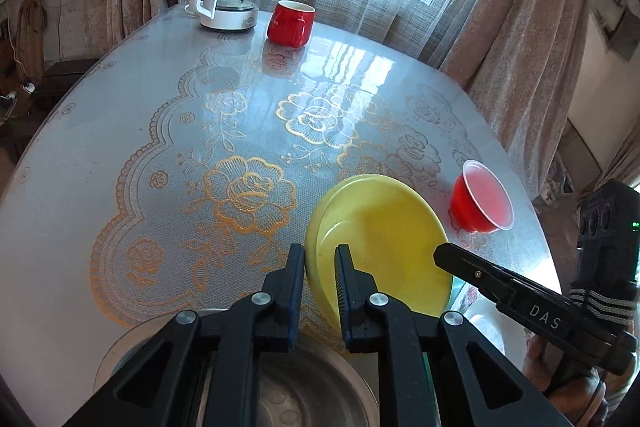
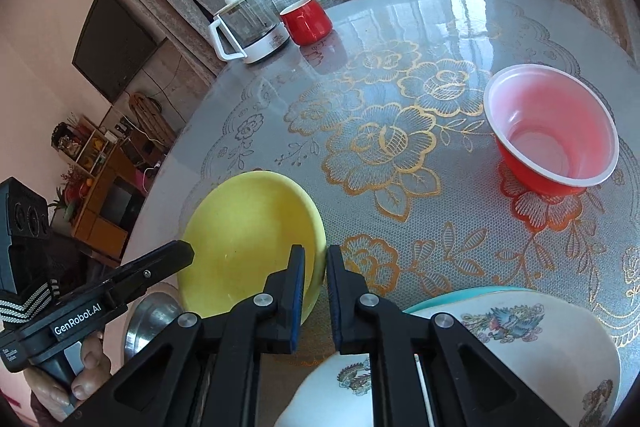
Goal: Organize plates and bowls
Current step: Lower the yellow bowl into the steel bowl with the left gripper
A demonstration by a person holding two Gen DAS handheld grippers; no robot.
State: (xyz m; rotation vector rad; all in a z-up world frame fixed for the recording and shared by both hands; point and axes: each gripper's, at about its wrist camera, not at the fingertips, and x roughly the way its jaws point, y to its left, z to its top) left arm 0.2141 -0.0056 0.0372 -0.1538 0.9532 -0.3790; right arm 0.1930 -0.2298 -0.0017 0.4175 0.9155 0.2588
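Yellow plate (image 1: 380,227) sitting empty near the table's (image 1: 120,147) right edge, tilted, its rim pinched by both grippers | left view: left gripper (image 1: 320,255) clamping the rim, angling down; red bowl (image 1: 482,203) empty beyond | right view: right gripper (image 2: 316,259) gripping the plate's (image 2: 248,227) opposite rim; patterned dishes (image 2: 540,339) lying empty at the near edge.

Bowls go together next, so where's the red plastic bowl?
The red plastic bowl stands alone on the table's right side, beyond the yellow plate.
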